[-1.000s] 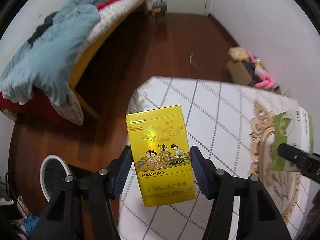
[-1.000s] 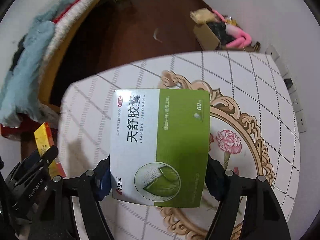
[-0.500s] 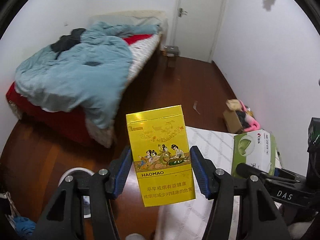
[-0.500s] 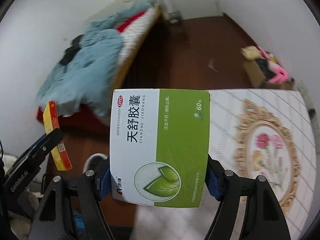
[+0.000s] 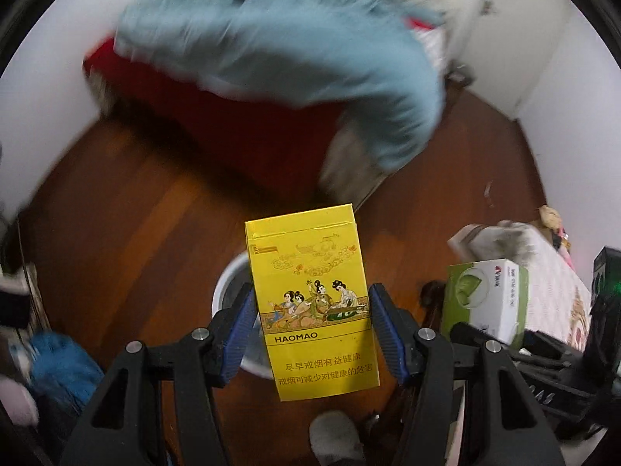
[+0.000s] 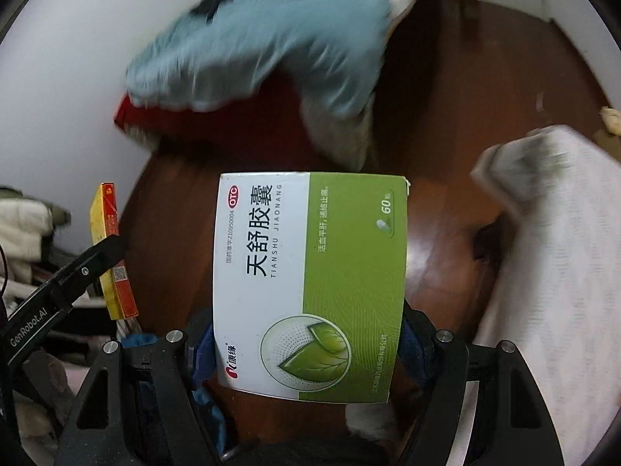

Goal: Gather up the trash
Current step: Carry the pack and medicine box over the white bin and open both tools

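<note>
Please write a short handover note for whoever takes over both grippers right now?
Left gripper: shut on the yellow HAOMAO cigarette pack, held above the white round bin on the wooden floor.
Right gripper: shut on the white-and-green cardboard medicine box.
Done: both pieces of trash are lifted off the white patterned table.
Left: drop each into the bin, probably the pack first.
</note>
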A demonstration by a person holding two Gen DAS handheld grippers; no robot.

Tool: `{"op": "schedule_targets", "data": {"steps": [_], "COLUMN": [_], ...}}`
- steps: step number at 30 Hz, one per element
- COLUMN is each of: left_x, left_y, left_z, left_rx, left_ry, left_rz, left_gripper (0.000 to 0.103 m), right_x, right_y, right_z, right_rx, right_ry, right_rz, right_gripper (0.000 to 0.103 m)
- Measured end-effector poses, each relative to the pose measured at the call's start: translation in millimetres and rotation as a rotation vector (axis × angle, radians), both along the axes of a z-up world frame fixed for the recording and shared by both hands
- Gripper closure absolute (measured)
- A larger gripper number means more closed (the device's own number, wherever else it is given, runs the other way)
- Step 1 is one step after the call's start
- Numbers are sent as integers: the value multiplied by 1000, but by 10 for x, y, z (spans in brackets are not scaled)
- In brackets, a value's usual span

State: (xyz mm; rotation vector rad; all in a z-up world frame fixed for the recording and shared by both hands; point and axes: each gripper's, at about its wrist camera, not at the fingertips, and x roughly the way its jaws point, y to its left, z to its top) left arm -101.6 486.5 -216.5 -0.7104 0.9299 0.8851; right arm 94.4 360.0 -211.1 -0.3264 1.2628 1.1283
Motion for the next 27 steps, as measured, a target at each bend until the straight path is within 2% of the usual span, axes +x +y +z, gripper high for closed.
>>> {"op": "schedule_targets", "data": {"steps": [2, 6, 10, 12, 15, 17, 18, 19, 22, 27], "left_x": [-107, -209, -288, -279, -287, -296, -320, -340, -400, -533], "left_y": [248, 504, 679, 732, 768, 774, 778, 780, 800, 636], "left_z": [-404, -1054, -1561, -1717, -1809, -1818, -1807, -1792, -1736, -1468], "left_rx": [-106, -225, -344, -373, -384, -373, -370, -361, -324, -219], "left_ry": [16, 50, 44, 58, 76, 81, 79, 79, 93, 125], "left_rz": [20, 57, 87, 105, 117, 127, 130, 134, 152, 181], "left_gripper": [48, 48, 47, 47, 45, 30, 13, 6, 6, 6], "right_x": [-186, -354, -450, -406, -374, -347, -324, -313, -274, -307], "right_y": [320, 743, 1013, 1121, 1216, 1294, 1334, 1357, 1359, 1242], "right_z": [-386, -1007, -1416, -1568, -1788, -1967, -2046, -2094, -2108, -1888], "right_rx": [-58, -149, -207, -234, -254, -271, -284, -294, -261, -273], "right_ry": [23, 37, 32, 40, 66, 98, 109, 122, 145, 34], "right_rz": [41, 91, 129, 137, 138, 140, 140, 136, 125, 147], "right_gripper": [27, 27, 27, 26, 25, 21, 15, 2, 0, 0]}}
